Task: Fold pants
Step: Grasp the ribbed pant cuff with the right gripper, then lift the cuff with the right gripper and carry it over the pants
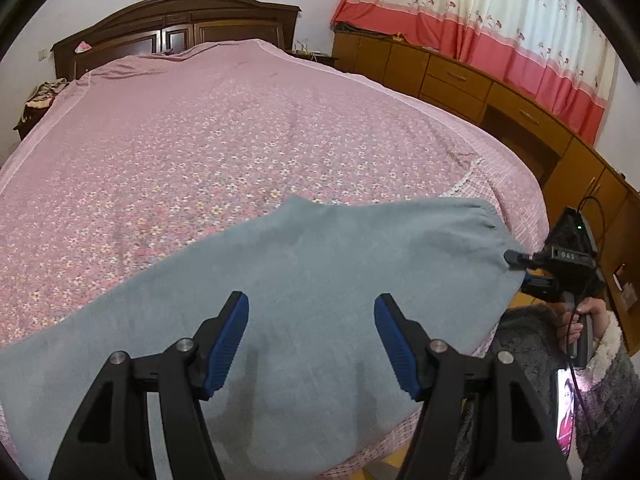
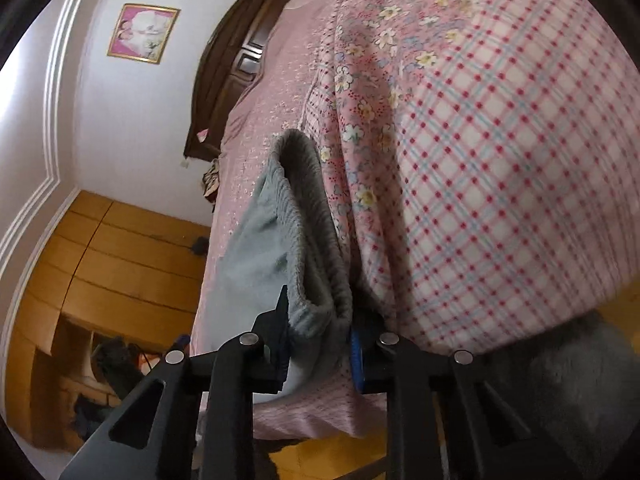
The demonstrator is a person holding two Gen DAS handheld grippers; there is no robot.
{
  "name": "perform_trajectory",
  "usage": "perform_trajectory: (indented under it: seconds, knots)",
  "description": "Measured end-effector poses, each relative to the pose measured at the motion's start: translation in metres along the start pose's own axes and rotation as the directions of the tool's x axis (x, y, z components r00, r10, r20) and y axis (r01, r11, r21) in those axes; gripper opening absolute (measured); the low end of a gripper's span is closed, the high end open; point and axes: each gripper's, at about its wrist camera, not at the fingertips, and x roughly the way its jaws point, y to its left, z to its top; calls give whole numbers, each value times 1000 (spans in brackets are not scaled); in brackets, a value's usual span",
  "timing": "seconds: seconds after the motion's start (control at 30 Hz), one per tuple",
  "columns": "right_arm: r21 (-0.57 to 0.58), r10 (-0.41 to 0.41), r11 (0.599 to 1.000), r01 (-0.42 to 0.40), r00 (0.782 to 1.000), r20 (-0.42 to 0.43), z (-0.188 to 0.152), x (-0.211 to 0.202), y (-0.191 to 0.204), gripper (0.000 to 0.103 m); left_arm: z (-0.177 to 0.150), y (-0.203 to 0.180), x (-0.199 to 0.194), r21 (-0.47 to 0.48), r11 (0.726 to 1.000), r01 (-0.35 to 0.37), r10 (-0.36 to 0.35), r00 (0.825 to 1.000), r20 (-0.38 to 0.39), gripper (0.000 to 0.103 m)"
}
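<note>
My right gripper (image 2: 320, 344) pinches the ribbed waistband of the soft grey-blue fleece pants (image 1: 304, 280), spread on the pink floral bedspread (image 1: 240, 128). My left gripper (image 1: 311, 338) hovers wide, empty. Limp, light cloth; I'd grip hems.

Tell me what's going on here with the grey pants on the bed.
A person holds a gripper in each hand and is starting to fold grey pants spread on a pink floral bedspread. The right gripper is clamped on the pants' elastic waistband at the bed's edge. The left gripper hangs open above the middle of the pants, gripping nothing. No fold shows yet.
</note>
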Motion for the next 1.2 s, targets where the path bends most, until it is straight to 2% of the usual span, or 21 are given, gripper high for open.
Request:
perform_trajectory:
  seconds: [0.1, 0.17, 0.3, 0.37, 0.5, 0.63, 0.73, 0.83, 0.87, 0.93, 0.97, 1.0, 1.03, 1.07, 1.13, 1.2]
  knots:
    - [-53, -73, 996, 74, 997, 12, 0, -4, 20, 21, -1, 11, -4, -29, 1000, -4, 4, 1000, 0, 69]
    - [-126, -174, 977, 174, 985, 12, 1, -2, 43, 20, -2, 20, -10, -45, 999, -8, 8, 1000, 6, 69]
    - [-286, -384, 881, 377, 923, 36, 0, 5, 97, 19, -6, 38, -24, -55, 998, -28, 29, 999, 24, 69]
    - [-378, -467, 805, 458, 881, 73, -4, 11, 128, 19, -9, 49, -32, -69, 997, -32, 34, 999, 34, 69]
    - [-478, -523, 706, 523, 840, 147, -13, 17, 181, 19, -16, 74, -48, -100, 994, -34, 41, 997, 60, 69]
    - [-557, -519, 628, 544, 826, 221, -29, 15, 218, 19, -22, 98, -62, -125, 991, -47, 56, 996, 73, 69]
    - [-627, -513, 545, 557, 813, 276, -49, 27, 257, 19, -26, 118, -76, -151, 986, -68, 80, 994, 74, 69]
    - [-695, -495, 474, 541, 816, 298, -71, 42, 290, 19, -36, 142, -96, -182, 978, -100, 118, 989, 91, 69]
    - [-728, -480, 444, 522, 825, 298, -84, 55, 307, 19, -40, 147, -100, -191, 976, -109, 128, 987, 93, 69]
    - [-769, -450, 426, 476, 849, 276, -104, 73, 324, 19, -52, 166, -114, -226, 966, -126, 150, 984, 95, 69]
    - [-806, -414, 413, 423, 876, 248, -120, 90, 344, 19, -58, 176, -119, -245, 960, -138, 164, 982, 91, 69]
    - [-827, -394, 400, 394, 889, 234, -130, 100, 354, 18, -66, 188, -125, -268, 951, -157, 186, 979, 87, 70]
    - [-854, -368, 370, 365, 902, 226, -147, 116, 369, 18, -73, 198, -130, -289, 942, -171, 203, 975, 86, 70]
    - [-878, -345, 337, 340, 912, 221, -168, 131, 383, 18, -79, 208, -134, -313, 932, -185, 221, 972, 83, 70]
    - [-921, -293, 278, 273, 937, 190, -214, 169, 408, 18, -90, 234, -143, -380, 894, -238, 283, 957, 67, 70]
    - [-960, -255, 195, 203, 955, 151, -266, 218, 419, 18, -98, 258, -149, -419, 859, -294, 340, 939, 38, 70]
